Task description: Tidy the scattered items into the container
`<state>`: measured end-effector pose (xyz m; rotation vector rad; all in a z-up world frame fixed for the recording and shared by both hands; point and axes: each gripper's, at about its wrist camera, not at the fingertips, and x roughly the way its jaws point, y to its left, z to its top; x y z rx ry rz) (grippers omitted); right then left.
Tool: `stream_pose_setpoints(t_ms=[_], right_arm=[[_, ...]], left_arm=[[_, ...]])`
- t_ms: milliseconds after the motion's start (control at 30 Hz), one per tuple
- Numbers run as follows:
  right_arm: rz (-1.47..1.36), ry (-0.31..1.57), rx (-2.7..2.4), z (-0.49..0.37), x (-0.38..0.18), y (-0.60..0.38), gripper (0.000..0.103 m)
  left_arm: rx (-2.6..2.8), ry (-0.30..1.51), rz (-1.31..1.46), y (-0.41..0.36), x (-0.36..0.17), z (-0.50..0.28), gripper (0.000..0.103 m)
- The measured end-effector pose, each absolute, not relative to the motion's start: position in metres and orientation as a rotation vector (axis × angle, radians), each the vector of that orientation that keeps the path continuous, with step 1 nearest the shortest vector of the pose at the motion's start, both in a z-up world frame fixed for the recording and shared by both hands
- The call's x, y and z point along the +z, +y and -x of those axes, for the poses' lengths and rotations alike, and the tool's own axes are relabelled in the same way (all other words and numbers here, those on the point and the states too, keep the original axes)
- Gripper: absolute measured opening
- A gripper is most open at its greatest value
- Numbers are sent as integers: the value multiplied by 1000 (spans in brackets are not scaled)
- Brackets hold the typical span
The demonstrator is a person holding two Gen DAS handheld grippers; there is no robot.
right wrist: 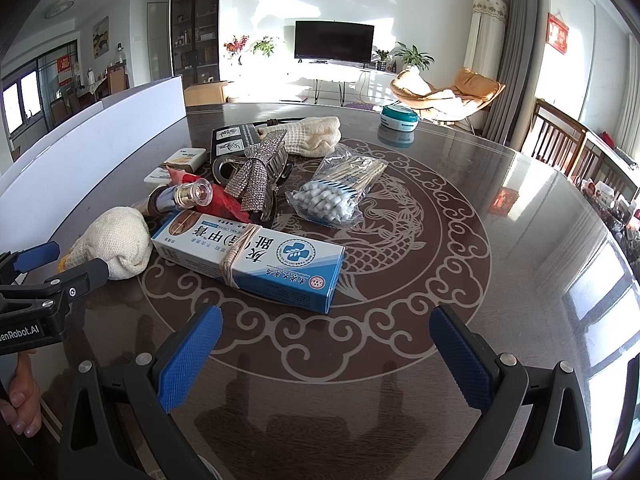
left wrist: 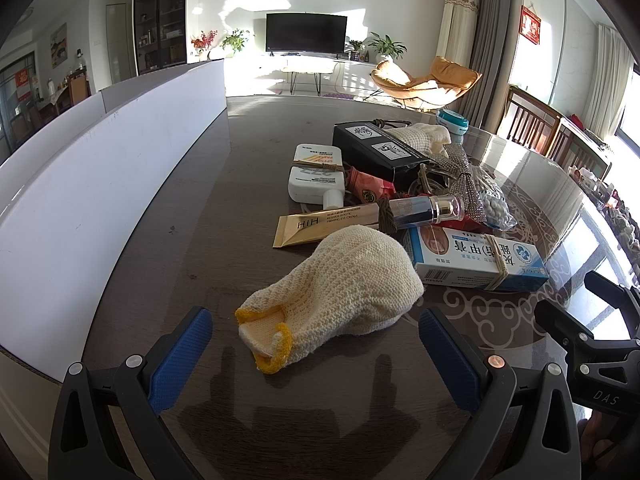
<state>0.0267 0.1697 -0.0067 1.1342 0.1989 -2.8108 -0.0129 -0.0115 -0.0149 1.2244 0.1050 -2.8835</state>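
Note:
A cream knitted mitt with a yellow cuff (left wrist: pixel 334 292) lies on the dark table just ahead of my open, empty left gripper (left wrist: pixel 316 354); it also shows in the right wrist view (right wrist: pixel 116 242). A blue-and-white medicine box (right wrist: pixel 250 256) with a rubber band lies just ahead of my open, empty right gripper (right wrist: pixel 326 350); it also shows in the left wrist view (left wrist: pixel 476 258). Behind them is a pile: gold cream tube (left wrist: pixel 326 224), white bottle (left wrist: pixel 316 178), black box (left wrist: pixel 376 148), pump bottle (left wrist: pixel 428 210), rhinestone bow (right wrist: pixel 256 178), cotton-swab bag (right wrist: pixel 336 190), second cream mitt (right wrist: pixel 316 136). The white container wall (left wrist: pixel 100 184) stands at the left.
A teal-lidded round tub (right wrist: pixel 398 118) sits at the table's far side. The left gripper body (right wrist: pixel 48 280) reaches in at the left of the right wrist view. Wooden chairs (right wrist: pixel 560 140) stand to the right of the table. A living room with a TV lies beyond.

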Motion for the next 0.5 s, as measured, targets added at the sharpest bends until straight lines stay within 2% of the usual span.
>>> stream_pose_setpoints(t_ms=[500], right_arm=[[-1144,191,-2808,-25,-7,171,103]], left_arm=[[-2884,107,-1227,-12,-15,13,103]])
